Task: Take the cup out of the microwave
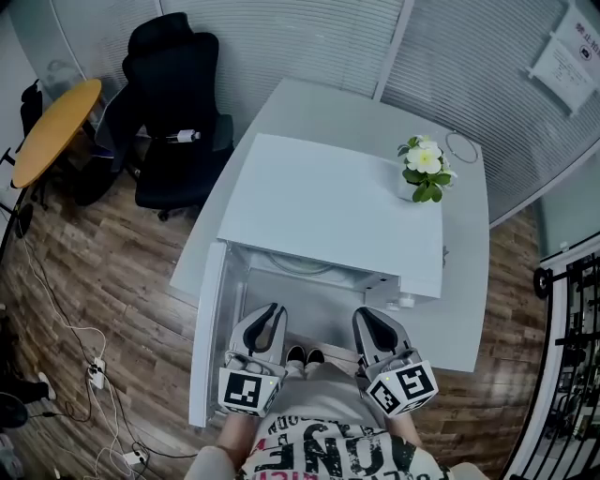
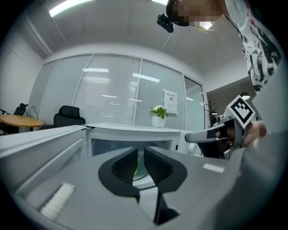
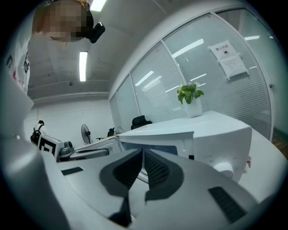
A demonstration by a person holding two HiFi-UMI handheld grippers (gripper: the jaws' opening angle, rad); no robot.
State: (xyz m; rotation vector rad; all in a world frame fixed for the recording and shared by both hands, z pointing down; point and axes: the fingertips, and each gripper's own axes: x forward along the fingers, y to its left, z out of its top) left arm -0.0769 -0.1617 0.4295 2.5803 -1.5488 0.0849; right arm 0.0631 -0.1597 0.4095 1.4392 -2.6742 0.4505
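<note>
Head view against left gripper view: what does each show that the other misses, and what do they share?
Only the head view: the wooden floor with cables, and the person's shoes.
Only the left gripper view: the ceiling lights, and a yellow-green thing inside the microwave, seen past the left gripper and too hidden to name.
Both: the microwave with its door open, the potted plant, the black chair and the right gripper.

Cup (image 2: pixel 136 167) a sliver behind left fingers (image 2: pixel 124 165); indistinct.
</note>
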